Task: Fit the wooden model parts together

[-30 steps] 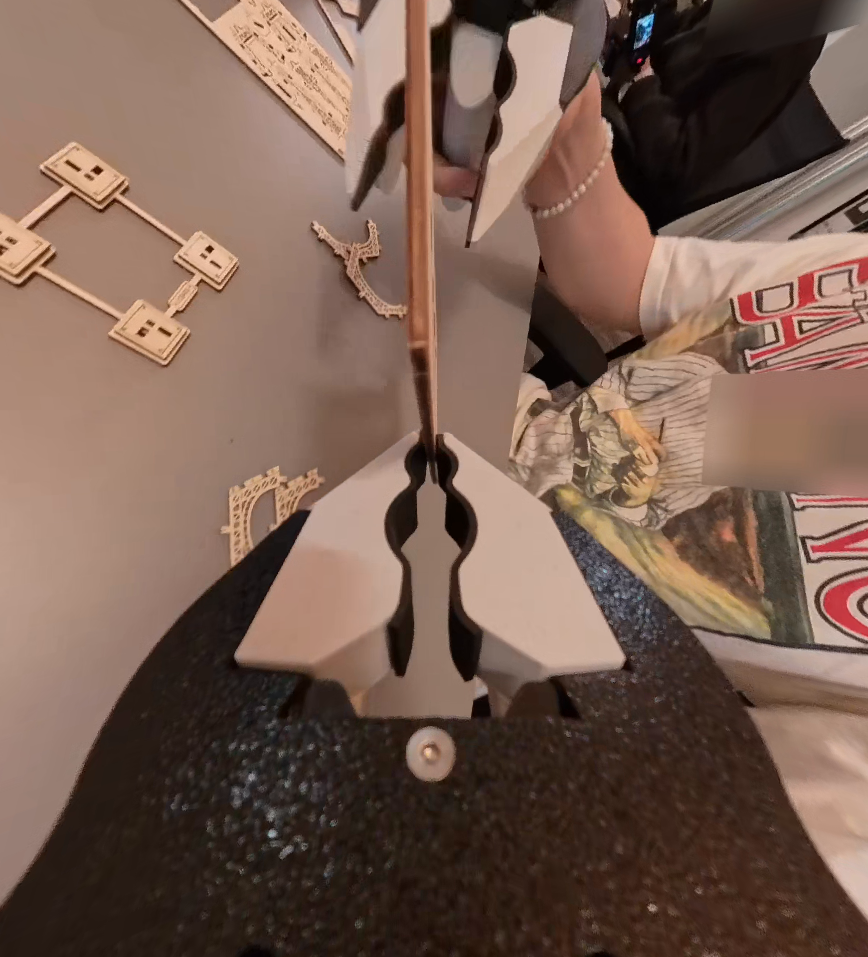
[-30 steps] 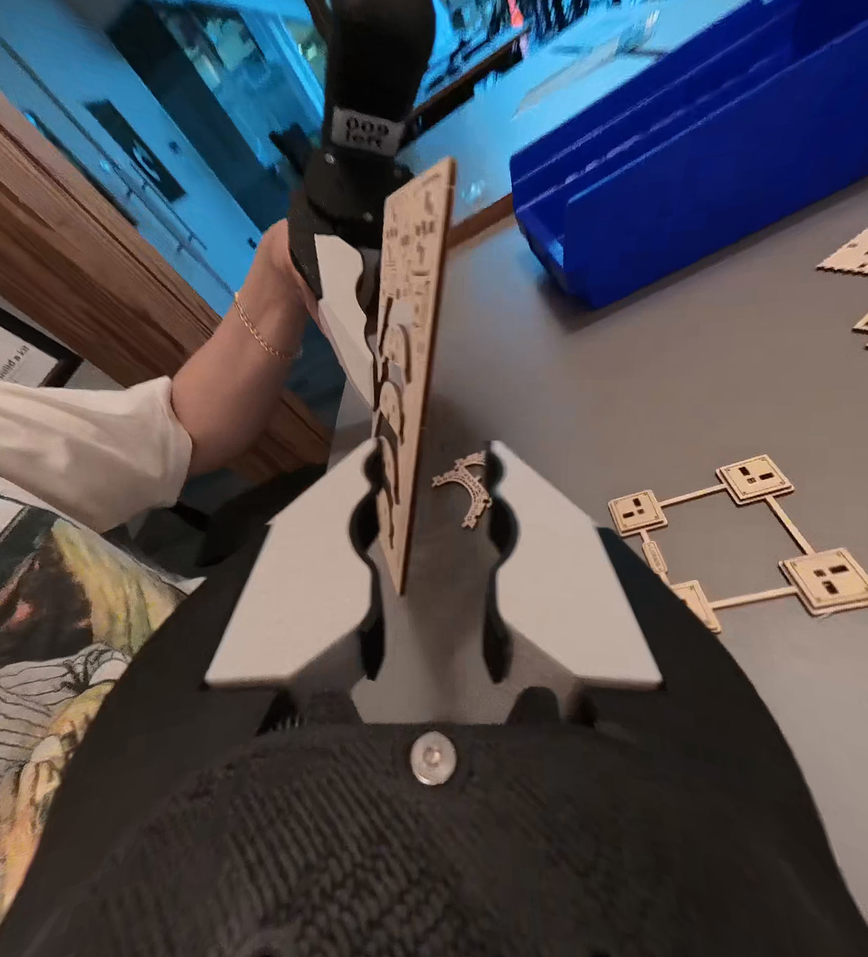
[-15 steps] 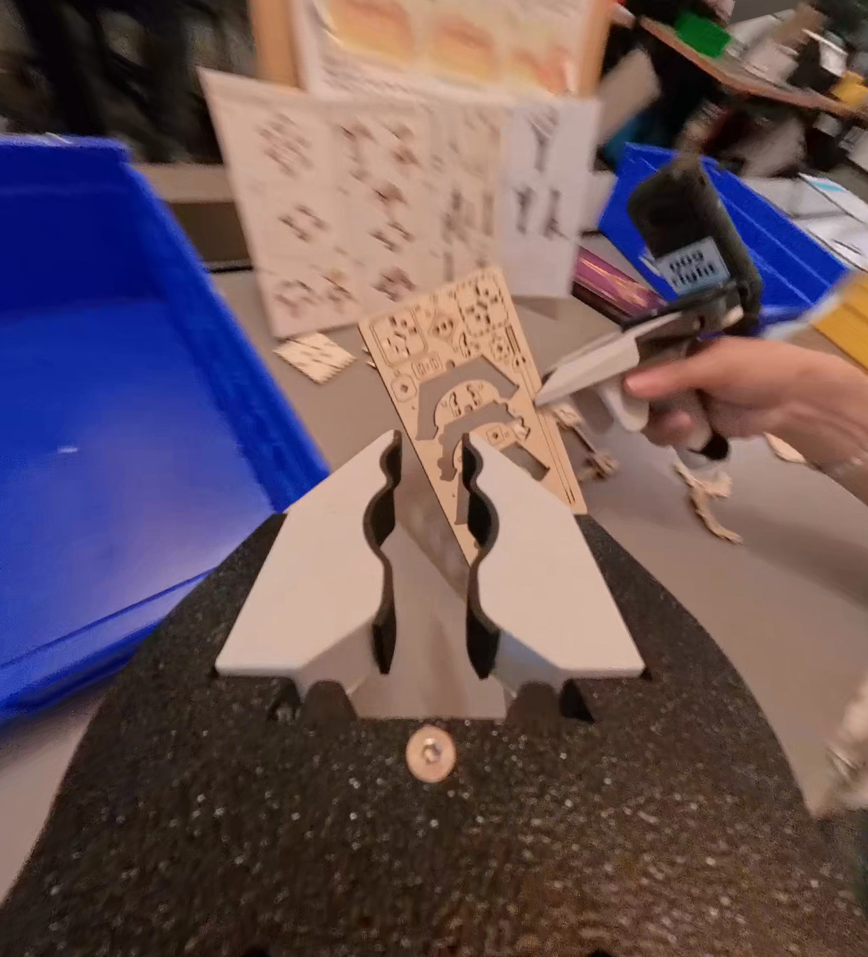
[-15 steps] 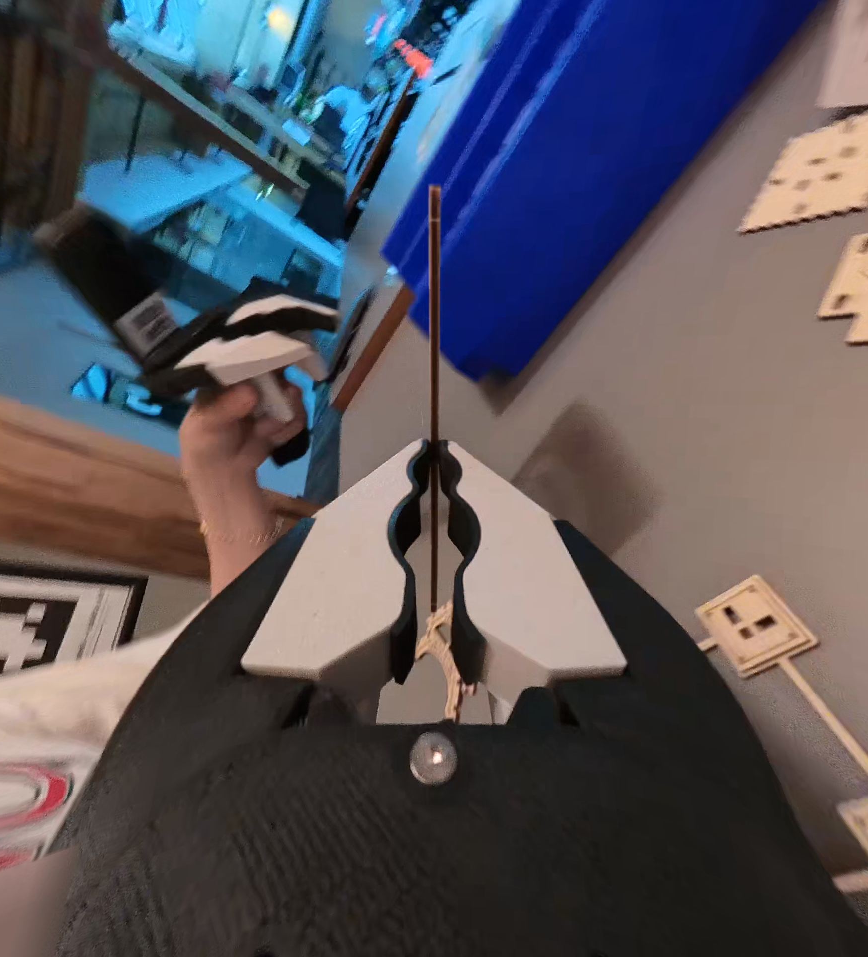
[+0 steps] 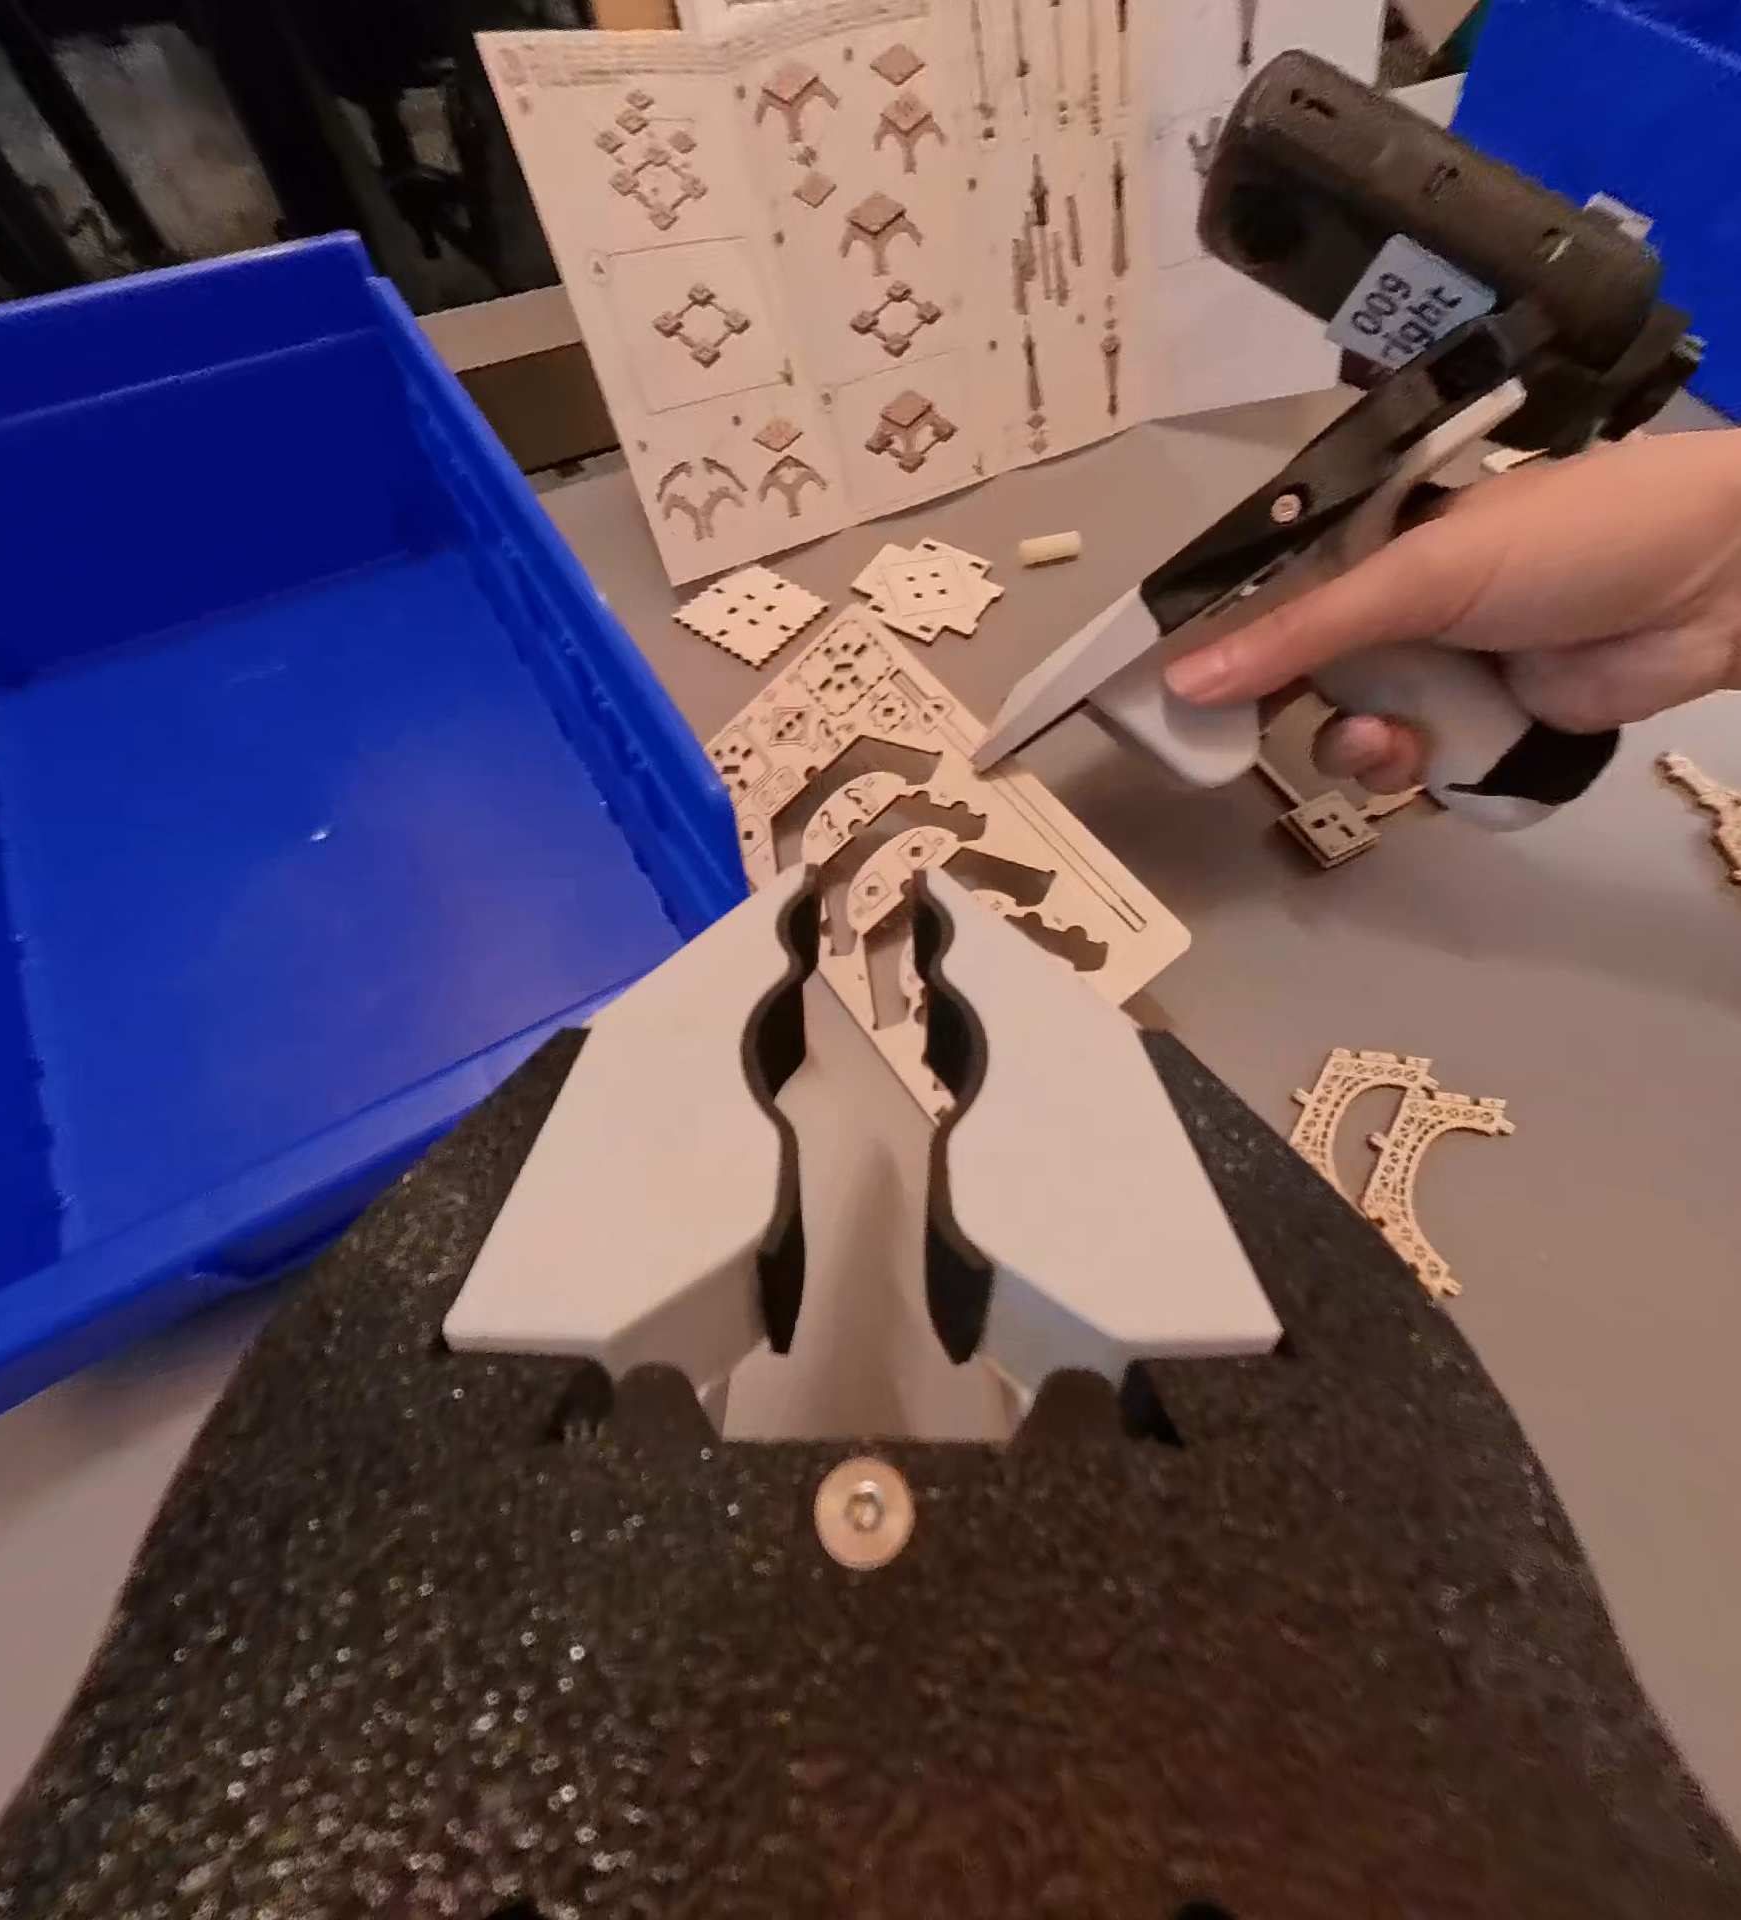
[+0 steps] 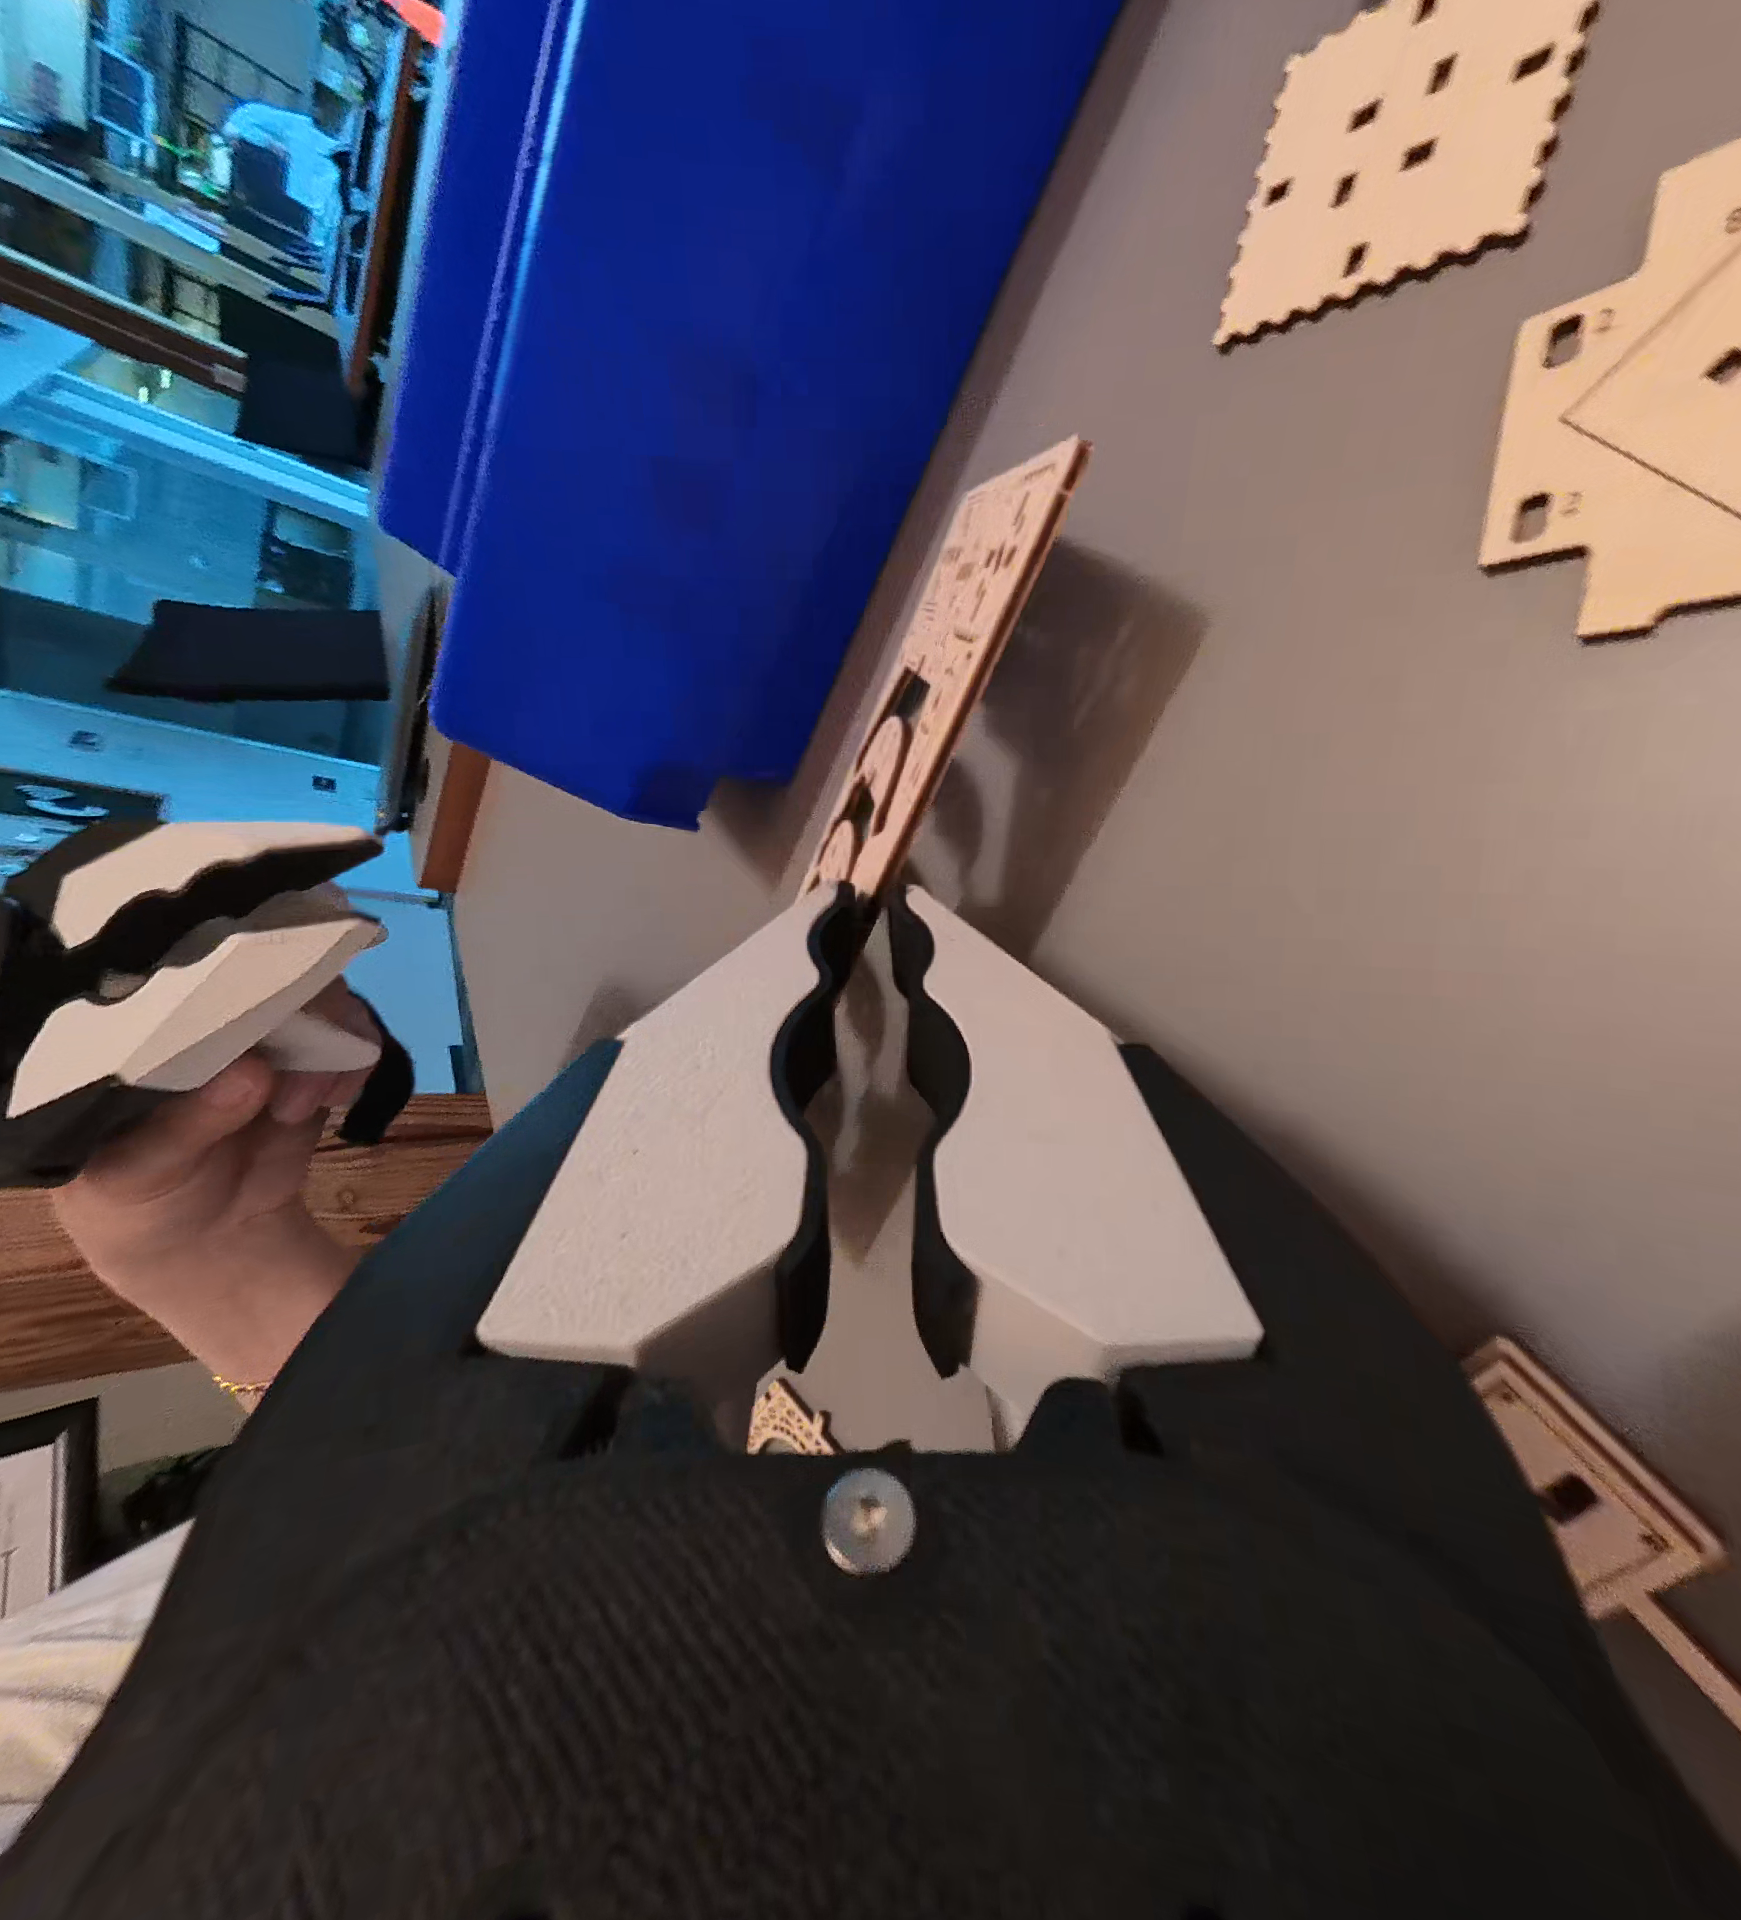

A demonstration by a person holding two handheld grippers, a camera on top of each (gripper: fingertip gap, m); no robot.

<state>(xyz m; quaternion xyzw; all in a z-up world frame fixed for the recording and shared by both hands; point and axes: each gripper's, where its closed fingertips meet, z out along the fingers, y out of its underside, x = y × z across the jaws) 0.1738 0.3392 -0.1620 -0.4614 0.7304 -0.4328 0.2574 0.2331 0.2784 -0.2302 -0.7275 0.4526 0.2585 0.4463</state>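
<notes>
Grey table (image 5: pixel 1468 987), blue bin (image 5: pixel 222 779) left — right gripper (image 6: pixel 871 904) pinches the part sheet (image 5: pixel 949 831) by its edge, left gripper (image 5: pixel 861 894) open and empty; next, probably freeing a part.

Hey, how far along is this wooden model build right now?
Early, by the look of it. Done: pieces are punched out, since lattice arches and square plates lie loose, none visibly joined. In hand: the part sheet has its edge between the right gripper jaws' tips, grip unclear; the left gripper is open and empty. Left: seemingly all the fitting.
</notes>
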